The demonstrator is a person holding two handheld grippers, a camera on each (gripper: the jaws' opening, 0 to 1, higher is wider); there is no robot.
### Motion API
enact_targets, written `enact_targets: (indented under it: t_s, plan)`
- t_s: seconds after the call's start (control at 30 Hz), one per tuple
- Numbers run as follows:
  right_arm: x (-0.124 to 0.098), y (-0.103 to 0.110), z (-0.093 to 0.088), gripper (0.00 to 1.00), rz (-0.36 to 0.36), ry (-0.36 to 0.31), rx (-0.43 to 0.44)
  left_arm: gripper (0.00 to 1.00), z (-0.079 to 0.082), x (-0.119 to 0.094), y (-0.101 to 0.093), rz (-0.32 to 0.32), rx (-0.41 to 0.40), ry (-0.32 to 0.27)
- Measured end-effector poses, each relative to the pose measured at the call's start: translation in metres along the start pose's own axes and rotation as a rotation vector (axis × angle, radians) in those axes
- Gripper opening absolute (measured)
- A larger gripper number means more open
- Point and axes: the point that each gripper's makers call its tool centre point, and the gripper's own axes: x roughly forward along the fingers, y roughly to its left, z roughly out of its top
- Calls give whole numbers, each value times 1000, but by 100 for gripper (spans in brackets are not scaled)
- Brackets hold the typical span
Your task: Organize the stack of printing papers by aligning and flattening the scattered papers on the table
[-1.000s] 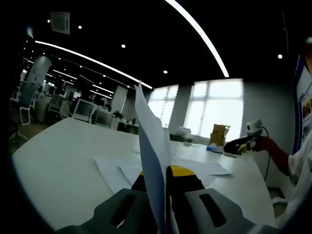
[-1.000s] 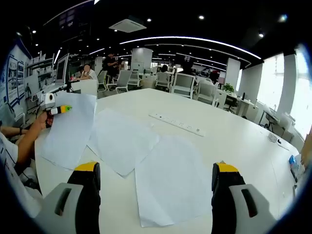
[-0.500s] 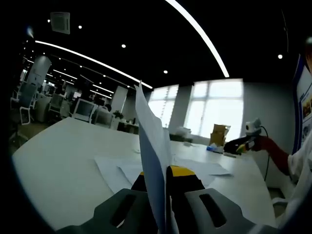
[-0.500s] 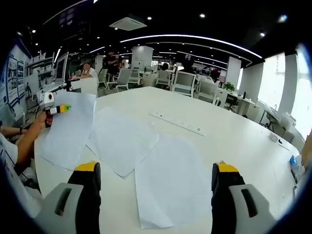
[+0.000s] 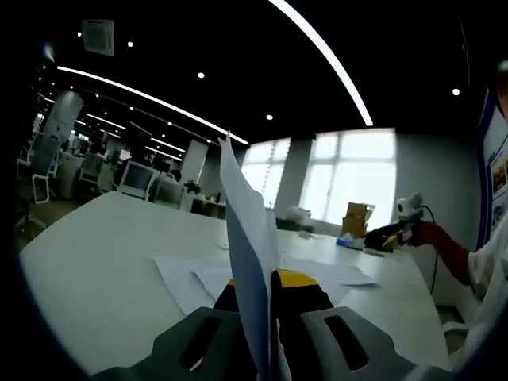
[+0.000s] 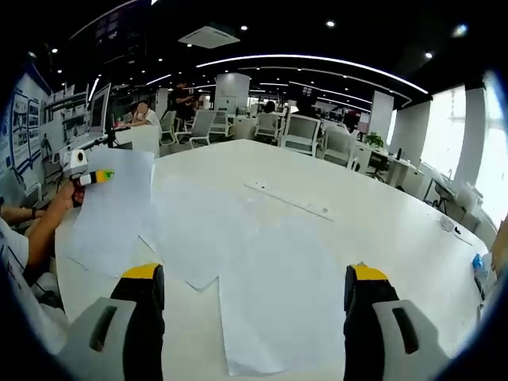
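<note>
My left gripper (image 5: 266, 279) is shut on a white sheet of paper (image 5: 246, 246) that stands up edge-on between its yellow-tipped jaws. Other sheets (image 5: 198, 278) lie flat on the white table (image 5: 95, 254) beyond it. In the right gripper view that held sheet (image 6: 107, 210) hangs at the left, pinched by the left gripper (image 6: 94, 178) in a person's hand. Two more sheets (image 6: 194, 226) (image 6: 278, 298) lie overlapping on the table ahead. My right gripper (image 6: 254, 286) is open above the nearest sheet, jaws wide apart. The right gripper (image 5: 401, 230) also shows far right in the left gripper view.
A white power strip (image 6: 290, 200) lies across the table (image 6: 381, 222) beyond the papers. A blue item (image 6: 478, 266) sits at the right edge. Office chairs (image 6: 302, 136) and desks stand behind. A cardboard box (image 5: 357, 218) sits near the windows.
</note>
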Motion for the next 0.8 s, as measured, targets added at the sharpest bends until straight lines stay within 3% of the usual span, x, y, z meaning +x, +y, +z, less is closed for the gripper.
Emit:
enact_targets:
  t_s: [0.8]
  plan:
    - [13, 2, -6, 89, 20, 29, 6, 6, -2, 0, 0, 3, 2, 5]
